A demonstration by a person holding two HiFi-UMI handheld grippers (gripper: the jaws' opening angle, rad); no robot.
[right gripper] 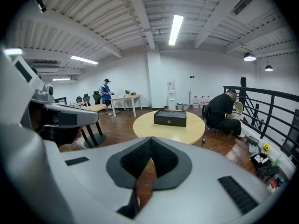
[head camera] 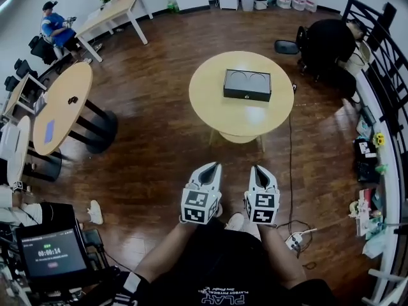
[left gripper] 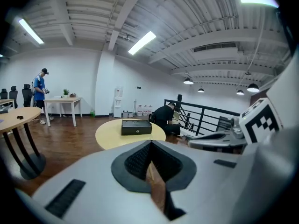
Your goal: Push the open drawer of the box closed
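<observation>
A black box [head camera: 247, 85] with two round recesses in its lid sits on a round yellow table [head camera: 242, 116]. A small knob shows on its front face in the left gripper view [left gripper: 136, 127] and the right gripper view [right gripper: 170, 118]. From here I cannot tell how far the drawer stands out. My left gripper [head camera: 212, 166] and right gripper [head camera: 256, 168] are side by side over the wooden floor, well short of the table and pointing toward it. Both have their jaws together with nothing between them, as the left gripper [left gripper: 150, 143] and right gripper [right gripper: 150, 140] also show in their own views.
Oval tables [head camera: 60, 107] stand at the left, with a person in blue [head camera: 56, 30] beyond them. A person in black [head camera: 328, 43] crouches by the black railing [head camera: 382, 50] at the right. A cable and a power strip [head camera: 294, 240] lie on the floor by my right foot. A monitor [head camera: 52, 254] stands lower left.
</observation>
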